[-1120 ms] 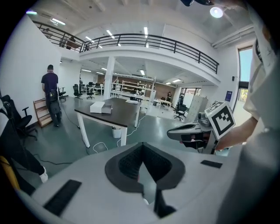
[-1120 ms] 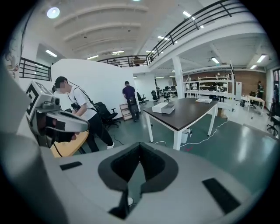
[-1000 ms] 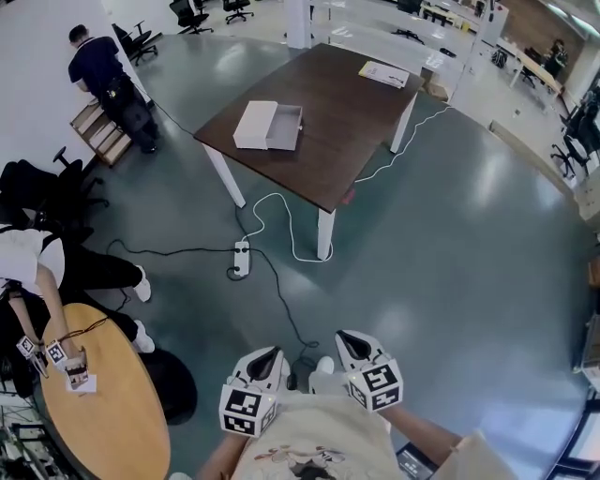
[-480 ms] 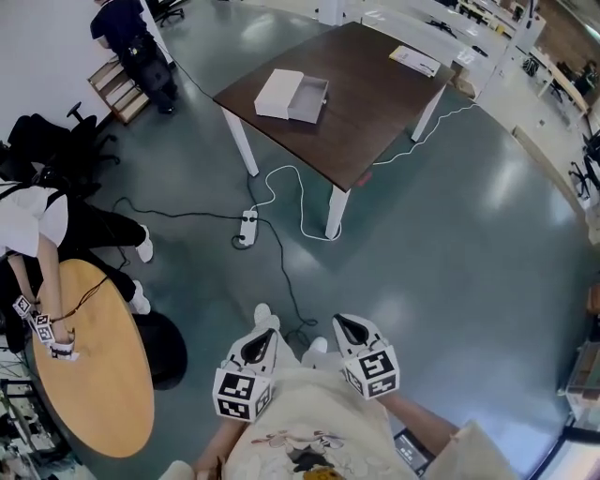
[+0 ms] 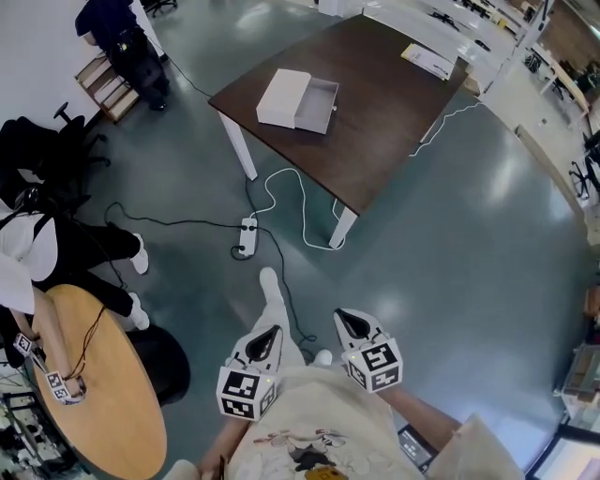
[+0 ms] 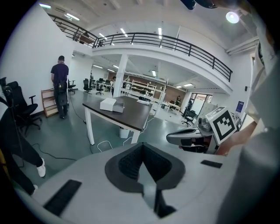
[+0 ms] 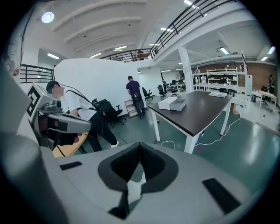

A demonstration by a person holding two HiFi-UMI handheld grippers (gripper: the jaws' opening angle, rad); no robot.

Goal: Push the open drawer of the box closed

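A white box (image 5: 284, 97) with its grey drawer (image 5: 317, 105) pulled out toward the right lies on a dark brown table (image 5: 375, 103) far ahead. Both grippers are held close to the person's body, well short of the table. My left gripper (image 5: 265, 342) is shut and holds nothing. My right gripper (image 5: 352, 325) is shut and holds nothing as well. The left gripper view has the box (image 6: 108, 104) small on the table (image 6: 129, 114), beyond my shut left gripper (image 6: 144, 175). In the right gripper view the box (image 7: 173, 103) lies far past my shut right gripper (image 7: 139, 175).
A power strip (image 5: 246, 236) with black and white cables (image 5: 281, 202) lies on the floor before the table. A round wooden table (image 5: 103, 403) and a seated person (image 5: 37, 253) are at the left. Another person (image 5: 117, 28) stands by a low shelf. A paper (image 5: 431, 61) lies on the table's far end.
The view has advanced toward the table, so the table and box look larger and nearer. A foot has stepped forward. Both grippers stay shut near the body.
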